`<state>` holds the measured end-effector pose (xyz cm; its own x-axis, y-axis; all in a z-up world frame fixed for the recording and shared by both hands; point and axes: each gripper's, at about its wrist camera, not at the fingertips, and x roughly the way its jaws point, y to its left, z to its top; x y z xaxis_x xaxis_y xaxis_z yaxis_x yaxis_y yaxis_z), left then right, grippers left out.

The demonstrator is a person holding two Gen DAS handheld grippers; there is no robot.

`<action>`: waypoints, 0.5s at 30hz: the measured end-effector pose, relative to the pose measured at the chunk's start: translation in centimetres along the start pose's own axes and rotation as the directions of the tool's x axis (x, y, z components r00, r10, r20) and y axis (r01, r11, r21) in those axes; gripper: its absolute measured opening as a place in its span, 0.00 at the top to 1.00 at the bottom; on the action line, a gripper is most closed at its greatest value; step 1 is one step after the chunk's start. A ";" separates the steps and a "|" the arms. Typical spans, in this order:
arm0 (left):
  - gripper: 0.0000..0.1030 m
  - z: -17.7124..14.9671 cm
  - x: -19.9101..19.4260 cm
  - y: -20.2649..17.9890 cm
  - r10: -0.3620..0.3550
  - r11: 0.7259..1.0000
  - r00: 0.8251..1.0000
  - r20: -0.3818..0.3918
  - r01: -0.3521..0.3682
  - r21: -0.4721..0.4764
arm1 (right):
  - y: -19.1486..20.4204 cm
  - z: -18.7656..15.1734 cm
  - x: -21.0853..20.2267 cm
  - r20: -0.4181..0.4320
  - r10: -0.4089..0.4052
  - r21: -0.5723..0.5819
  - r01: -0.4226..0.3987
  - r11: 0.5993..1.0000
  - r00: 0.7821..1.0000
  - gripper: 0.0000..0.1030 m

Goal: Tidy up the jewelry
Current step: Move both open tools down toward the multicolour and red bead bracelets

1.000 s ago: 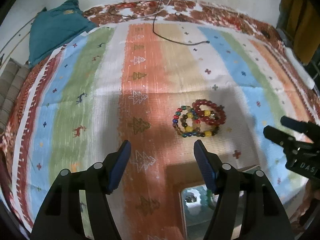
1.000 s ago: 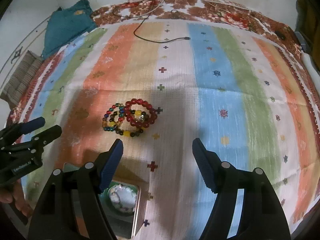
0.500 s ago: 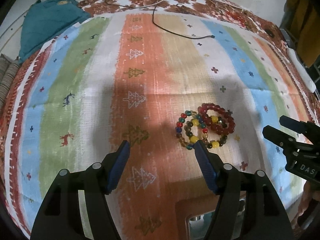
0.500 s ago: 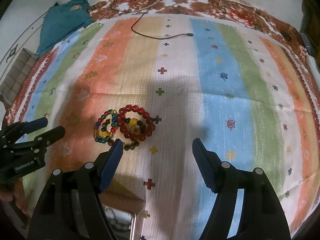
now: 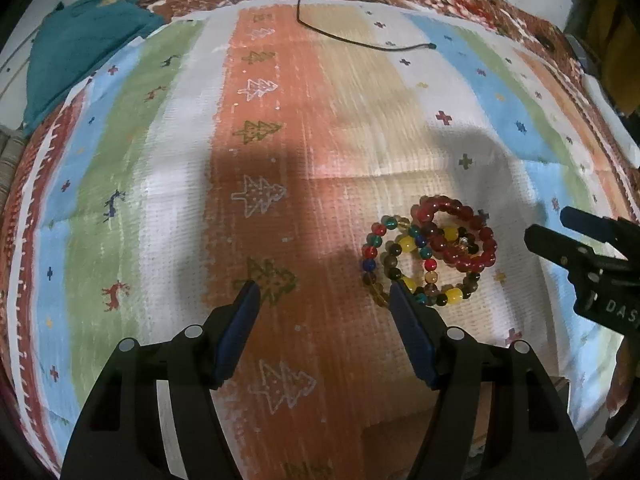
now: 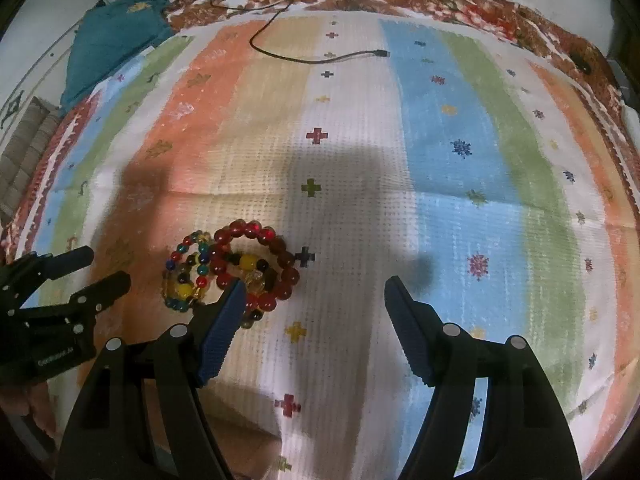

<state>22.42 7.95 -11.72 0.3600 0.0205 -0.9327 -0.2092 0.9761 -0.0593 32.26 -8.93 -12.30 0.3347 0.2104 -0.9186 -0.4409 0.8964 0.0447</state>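
Note:
A pile of beaded bracelets lies on the striped cloth: a red bead bracelet, a multicoloured one and a dark one with yellow beads. My left gripper is open and empty, just left of the pile, with its right finger tip at the pile's near edge. My right gripper is open and empty, with its left finger over the near edge of the pile. Each gripper also shows in the other's view: the right one, the left one.
A black cable lies across the far part of the cloth. A teal cloth bundle sits at the far left corner. A brown box edge shows below the left gripper.
Both grippers have moved forward toward the bracelets. The open box with the mirrored lid has slid almost out of view below. The bracelets have not moved.

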 end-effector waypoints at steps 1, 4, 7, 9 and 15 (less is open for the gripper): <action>0.35 0.1 0.2 0.0 0.003 1.000 1.000 -0.005 -0.003 0.004 | 0.0 0.1 0.2 -0.002 0.001 0.003 -0.001 1.000 1.000 0.31; 0.35 0.2 0.9 -0.1 0.011 1.000 1.000 -0.022 -0.011 0.015 | -0.1 0.4 0.8 -0.008 -0.002 0.003 0.002 1.000 1.000 0.31; 0.35 0.2 1.7 -0.2 0.028 0.999 0.999 -0.039 -0.027 0.035 | 0.1 0.7 1.4 -0.014 -0.012 -0.002 0.012 1.000 1.000 0.31; 0.35 0.4 2.1 -0.3 0.026 0.999 0.999 -0.046 -0.024 0.037 | 0.2 0.8 1.9 -0.022 -0.019 -0.008 0.019 1.000 1.000 0.31; 0.35 0.7 2.6 -0.6 0.022 0.999 0.999 -0.050 -0.020 0.046 | 0.2 1.3 3.0 -0.039 -0.019 -0.005 0.018 1.000 0.999 0.31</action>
<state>24.15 7.60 -13.86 0.3097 0.0312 -0.9503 -0.1739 0.9845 -0.0244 34.30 -7.56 -14.56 0.3100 0.1784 -0.9339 -0.4389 0.8982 0.0259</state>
